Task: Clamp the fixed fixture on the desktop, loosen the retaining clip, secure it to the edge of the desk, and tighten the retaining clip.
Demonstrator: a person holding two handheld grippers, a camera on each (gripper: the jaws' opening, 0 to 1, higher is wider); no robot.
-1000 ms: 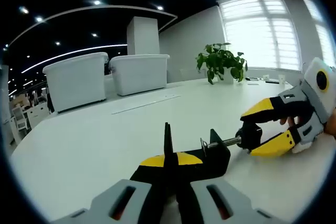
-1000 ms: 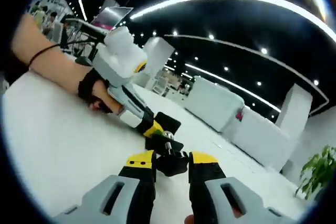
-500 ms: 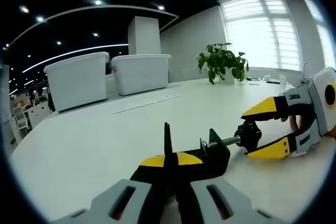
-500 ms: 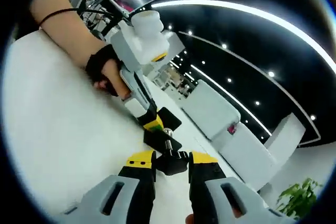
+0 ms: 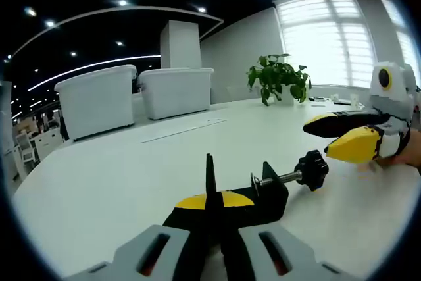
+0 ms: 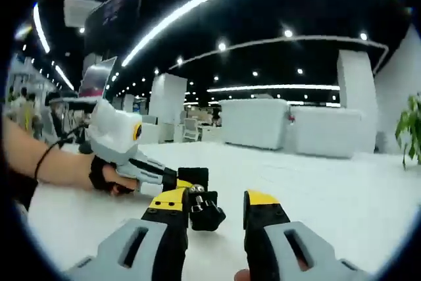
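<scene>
Black fixture [image 5: 263, 192], unlabelled, in left tool [image 5: 214, 212], on desk [image 5: 118, 182]

Black clamp [image 5: 263, 192], white desk [image 5: 131, 176], yellow-tipped gripper [image 5: 345, 135].

No lettering, label, brand, number or sign can be read anywhere in either view.

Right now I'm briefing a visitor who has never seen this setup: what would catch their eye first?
The black clamp fixture lying on the white desk, gripped at its body by the shut left tongs. Its screw knob sticks out to the right, and the yellow-tipped right tongs hang open just beyond it, not touching. Farther back stand two white bins and a green potted plant by the bright window.
</scene>
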